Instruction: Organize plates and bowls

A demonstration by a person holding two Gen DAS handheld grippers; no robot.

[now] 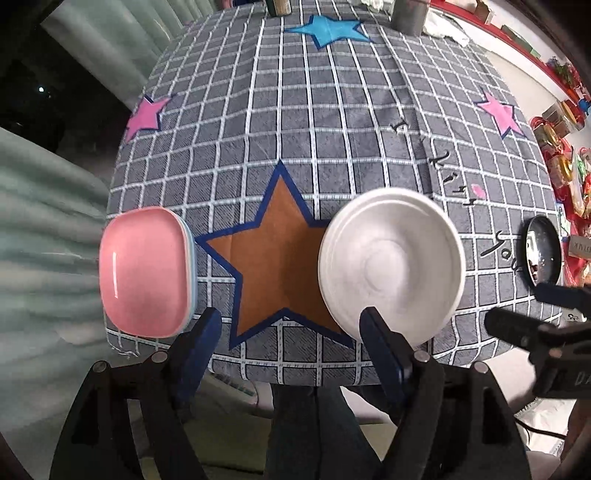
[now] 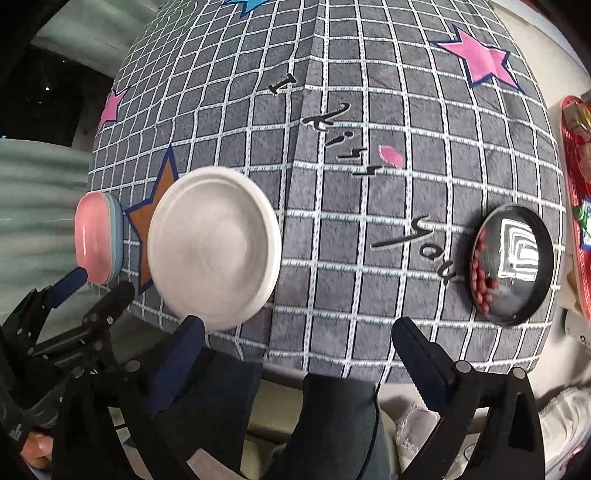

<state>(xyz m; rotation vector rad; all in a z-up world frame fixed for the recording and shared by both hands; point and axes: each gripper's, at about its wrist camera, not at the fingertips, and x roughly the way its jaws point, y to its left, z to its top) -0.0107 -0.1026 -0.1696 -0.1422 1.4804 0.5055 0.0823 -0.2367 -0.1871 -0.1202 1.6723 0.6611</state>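
A white round plate [image 1: 391, 264] lies near the table's front edge; it also shows in the right wrist view [image 2: 214, 245]. A pink square plate [image 1: 144, 271] sits on a light blue one at the front left corner, also seen in the right wrist view [image 2: 94, 240]. A black bowl [image 2: 513, 264] with red beans stands at the front right, and shows in the left wrist view [image 1: 543, 251]. My left gripper [image 1: 290, 328] is open and empty, just before the table edge between the two plates. My right gripper [image 2: 299, 336] is open and empty, right of the white plate.
The table wears a grey checked cloth [image 1: 295, 129] with stars. Two dark containers [image 1: 408, 16] stand at the far edge. A red shelf with packages [image 1: 565, 147] is on the right. A pale green curtain [image 1: 40, 240] hangs on the left. The person's legs [image 2: 332, 424] are below the front edge.
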